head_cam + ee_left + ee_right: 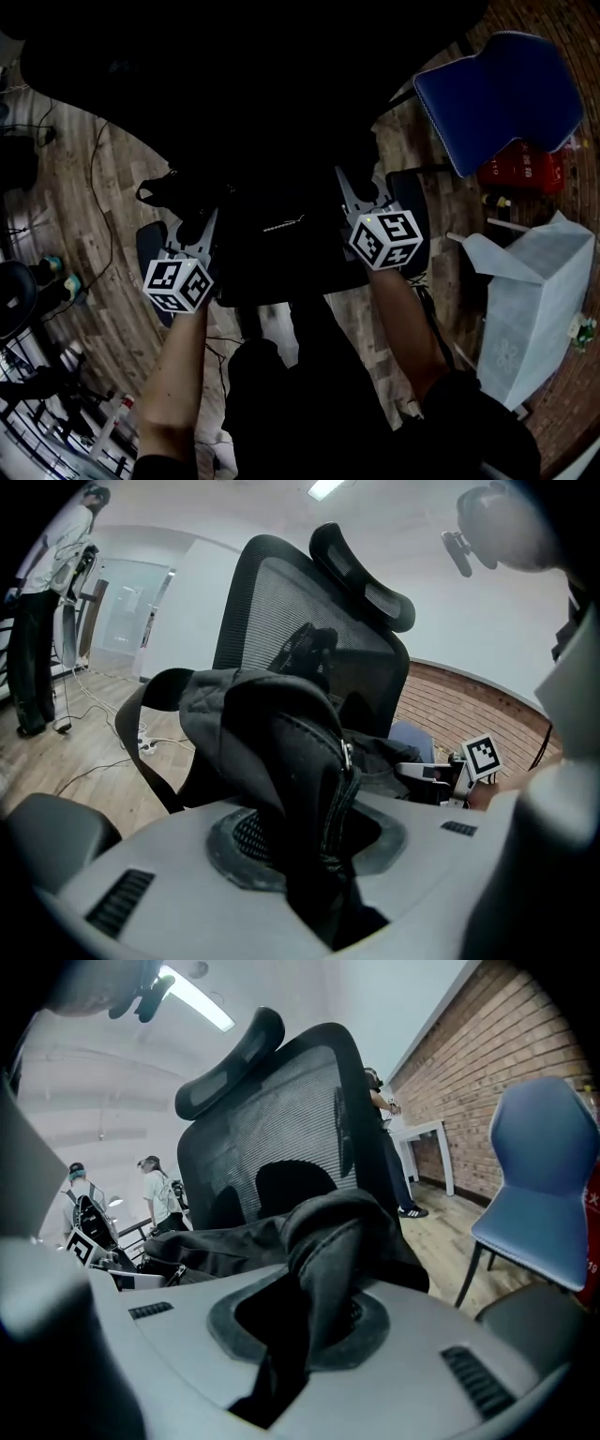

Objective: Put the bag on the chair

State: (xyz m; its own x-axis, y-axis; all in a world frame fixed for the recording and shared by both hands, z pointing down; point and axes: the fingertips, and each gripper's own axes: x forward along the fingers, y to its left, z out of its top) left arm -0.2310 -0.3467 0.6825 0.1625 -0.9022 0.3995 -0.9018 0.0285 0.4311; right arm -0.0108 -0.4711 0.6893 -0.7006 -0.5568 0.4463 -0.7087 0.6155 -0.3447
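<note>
The black bag point(281, 234) hangs between my two grippers over the seat of a black mesh office chair point(234, 94). My left gripper point(190, 232) is shut on a fold of the bag beside its zipper point(281, 733). My right gripper point(361, 199) is shut on a rolled edge of the bag point(328, 1232). In the left gripper view point(319, 855) the chair's backrest and headrest point(309, 621) rise right behind the bag. The right gripper view point(300, 1335) shows the same backrest point(272, 1119). Whether the bag rests on the seat is hidden.
A blue chair point(502, 94) stands at the right, also in the right gripper view point(544, 1185). A white fabric bag point(534, 300) and a red item point(520, 169) sit by the brick wall. Cables lie on the wooden floor point(94, 187). People stand further off point(37, 621).
</note>
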